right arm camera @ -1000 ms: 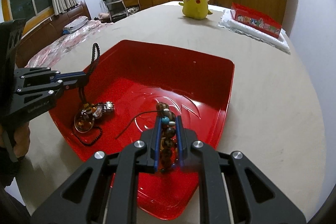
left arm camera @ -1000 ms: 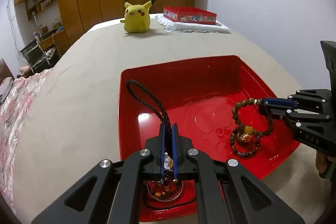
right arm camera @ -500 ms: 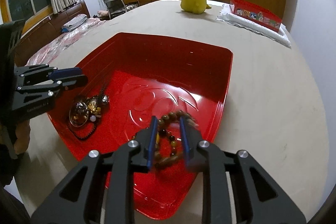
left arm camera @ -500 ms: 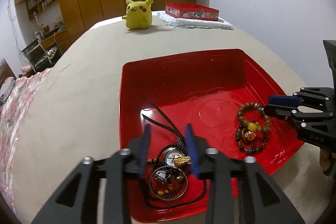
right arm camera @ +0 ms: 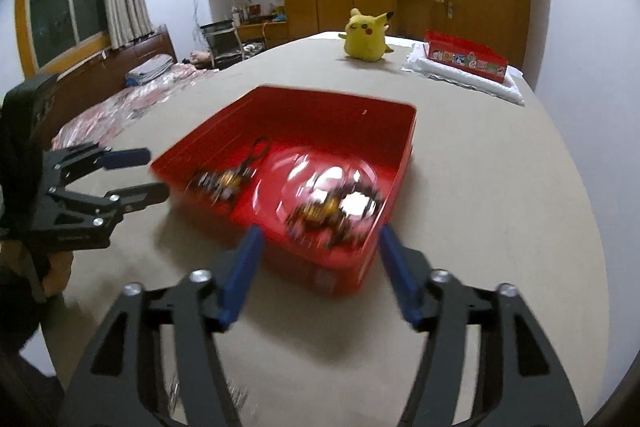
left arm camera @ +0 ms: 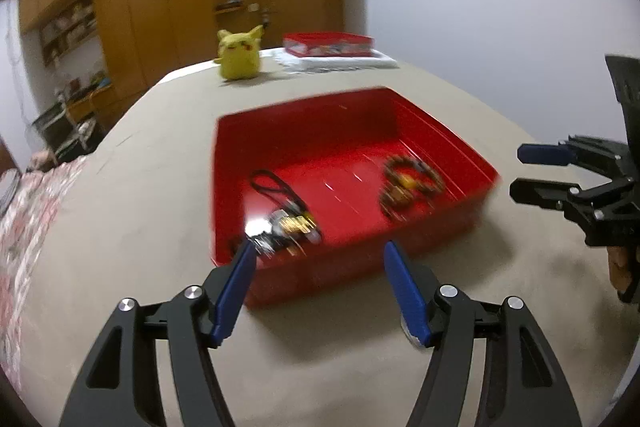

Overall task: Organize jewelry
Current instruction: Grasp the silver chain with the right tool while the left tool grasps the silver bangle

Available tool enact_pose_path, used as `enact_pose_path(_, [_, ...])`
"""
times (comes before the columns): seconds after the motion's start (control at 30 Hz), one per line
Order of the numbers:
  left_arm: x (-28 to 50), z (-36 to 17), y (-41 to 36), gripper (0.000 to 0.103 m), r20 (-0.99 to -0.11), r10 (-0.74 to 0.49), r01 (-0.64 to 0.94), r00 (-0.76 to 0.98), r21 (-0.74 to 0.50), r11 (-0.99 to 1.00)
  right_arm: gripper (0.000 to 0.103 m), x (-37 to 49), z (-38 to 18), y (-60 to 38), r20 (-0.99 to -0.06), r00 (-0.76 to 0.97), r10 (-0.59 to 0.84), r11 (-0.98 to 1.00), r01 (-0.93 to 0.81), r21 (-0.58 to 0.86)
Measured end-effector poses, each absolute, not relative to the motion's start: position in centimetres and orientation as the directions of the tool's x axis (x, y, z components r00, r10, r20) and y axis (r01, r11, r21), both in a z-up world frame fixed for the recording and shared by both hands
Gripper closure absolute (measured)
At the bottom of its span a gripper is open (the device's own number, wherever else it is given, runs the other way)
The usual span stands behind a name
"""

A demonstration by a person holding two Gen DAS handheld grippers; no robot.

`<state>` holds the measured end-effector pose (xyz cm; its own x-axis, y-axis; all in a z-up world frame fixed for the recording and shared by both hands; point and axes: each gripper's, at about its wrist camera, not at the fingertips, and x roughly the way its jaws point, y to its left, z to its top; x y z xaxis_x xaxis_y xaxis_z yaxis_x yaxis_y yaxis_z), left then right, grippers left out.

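Now, taking the red tray (left arm camera: 436,131) as the landmark and going from its left side to its right: off its left edge, over bare tabletop (left arm camera: 132,187), hangs the left gripper (right arm camera: 154,174), seen from the right wrist view with a person's hand (right arm camera: 56,273) below it. Its blue-padded jaws are opening, already spread wide, and nothing lies between them; in its own view they frame the tray's near wall without touching it.

Inside the tray, in the left half, lies the corded necklace (left arm camera: 286,221), its black cord looped toward the tray's far wall and its pendants (too blurred to sort out) bunched near the near-left corner. In the right half lies the beaded bracelet (left arm camera: 412,185), coiled on the tray floor close to the right wall. The two pieces rest well apart.

Just off the tray's right edge is the right gripper (left arm camera: 524,173), its jaws likewise opening, spread wide and empty.

Beyond the tray's far wall, a yellow plush toy (left arm camera: 239,54) sits upright on the table, and to its right a red box (left arm camera: 328,44) rests on a folded white cloth (left arm camera: 336,63).
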<state>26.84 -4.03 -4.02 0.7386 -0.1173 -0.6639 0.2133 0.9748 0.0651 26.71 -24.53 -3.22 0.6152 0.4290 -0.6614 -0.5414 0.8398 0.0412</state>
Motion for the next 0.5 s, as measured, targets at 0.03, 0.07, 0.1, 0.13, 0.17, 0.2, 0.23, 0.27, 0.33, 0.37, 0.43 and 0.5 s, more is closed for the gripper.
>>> enact_pose_path(0.03, [25.9, -4.5, -4.6, 0.036, -0.666, -0.123, 0.233, 0.736, 0.079, 0.969, 0.035, 25.3, -3.8, -24.4, -0.670, 0.605, 0.430, 0.834, -0.550, 0.038])
enact_pose_path(0.07, [25.3, -4.9, -5.1, 0.036, -0.672, -0.134, 0.252, 0.729, 0.081, 0.964, 0.031, 23.9, -4.4, -24.3, -0.678, 0.597, 0.429, 0.830, -0.557, 0.035])
enact_pose_path(0.1, [24.7, -5.4, -5.5, 0.036, -0.680, -0.151, 0.274, 0.717, 0.076, 0.959, 0.028, 22.7, -4.9, -24.1, -0.686, 0.586, 0.431, 0.825, -0.564, 0.036])
enact_pose_path(0.13, [24.3, -5.7, -5.9, 0.036, -0.686, -0.161, 0.289, 0.709, 0.075, 0.954, 0.024, 21.8, -5.3, -23.9, -0.693, 0.577, 0.433, 0.821, -0.570, 0.038])
enact_pose_path(0.17, [23.8, -6.1, -6.4, 0.036, -0.691, -0.170, 0.305, 0.702, 0.076, 0.949, 0.021, 20.7, -5.8, -23.6, -0.703, 0.564, 0.433, 0.815, -0.578, 0.039])
enact_pose_path(0.2, [23.5, -6.4, -6.8, 0.035, -0.695, -0.175, 0.316, 0.698, 0.079, 0.945, 0.018, 20.0, -6.1, -23.4, -0.709, 0.555, 0.435, 0.813, -0.581, 0.044])
enact_pose_path(0.23, [23.1, -6.8, -7.3, 0.031, -0.696, -0.176, 0.327, 0.696, 0.090, 0.941, 0.013, 19.2, -6.5, -23.1, -0.712, 0.543, 0.445, 0.811, -0.581, 0.063])
enact_pose_path(0.27, [22.8, -7.1, -7.6, 0.030, -0.696, -0.167, 0.328, 0.698, 0.105, 0.939, 0.011, 18.4, -7.1, -22.7, -0.721, 0.516, 0.462, 0.803, -0.589, 0.092])
enact_pose_path(0.33, [22.4, -7.4, -8.2, 0.030, -0.695, -0.151, 0.326, 0.703, 0.125, 0.937, 0.011, 17.3, -8.0, -21.6, -0.741, 0.502, 0.446, 0.794, -0.604, 0.068])
enact_pose_path(0.37, [22.2, -7.4, -8.2, 0.030, -0.694, -0.153, 0.324, 0.704, 0.122, 0.938, 0.011, 16.9, -8.2, -21.1, -0.744, 0.510, 0.432, 0.793, -0.608, 0.044])
enact_pose_path(0.43, [21.9, -7.0, -8.1, 0.029, -0.687, -0.160, 0.321, 0.708, 0.111, 0.941, 0.011, 16.6, -9.0, -20.1, -0.757, 0.510, 0.408, 0.782, -0.623, 0.001])
enact_pose_path(0.5, [21.7, -6.8, -8.0, 0.028, -0.684, -0.156, 0.312, 0.713, 0.111, 0.944, 0.012, 16.8, -9.7, -19.6, -0.773, 0.501, 0.391, 0.778, -0.628, -0.013])
